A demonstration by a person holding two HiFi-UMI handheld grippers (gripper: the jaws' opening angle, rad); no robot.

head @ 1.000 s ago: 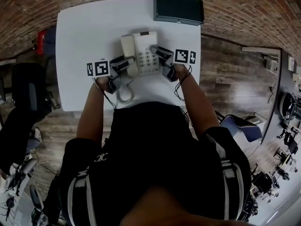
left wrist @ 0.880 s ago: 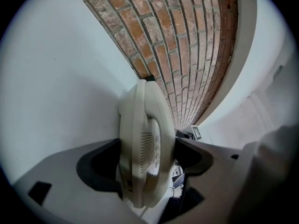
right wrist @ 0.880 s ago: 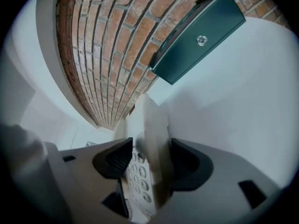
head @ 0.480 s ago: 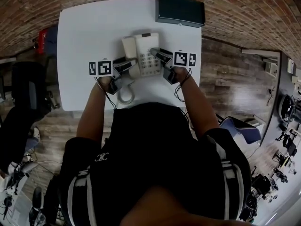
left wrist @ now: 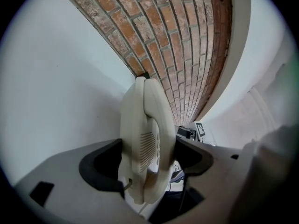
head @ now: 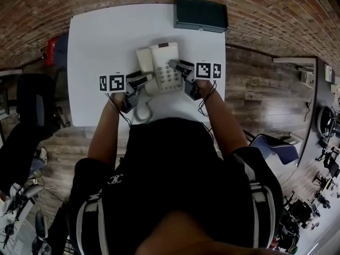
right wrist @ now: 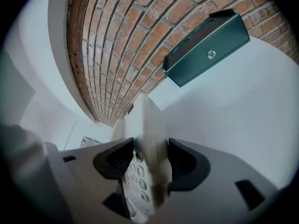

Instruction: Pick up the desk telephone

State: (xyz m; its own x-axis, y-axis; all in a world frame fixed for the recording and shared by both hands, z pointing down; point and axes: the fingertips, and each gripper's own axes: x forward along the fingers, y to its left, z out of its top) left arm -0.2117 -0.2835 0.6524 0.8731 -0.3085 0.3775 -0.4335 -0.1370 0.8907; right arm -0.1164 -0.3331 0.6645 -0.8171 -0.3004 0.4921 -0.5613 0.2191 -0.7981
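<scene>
Nearest the person, the left gripper (left wrist: pixel 147 160) was closed tight on the handset (left wrist: pixel 142 125) side of the cream plastic desk telephone (head: pixel 162 62). The right gripper (right wrist: pixel 147 164) was clamped on the opposite, keypad-side edge, so the telephone sat pinched between the two, its coiled cord (head: pixel 141 109) trailing toward the person over the white rectangular table (head: pixel 101 36). Farther off, a dark green box (head: pixel 201 14) sat at the table's back edge by the red brick wall (head: pixel 265 9).
</scene>
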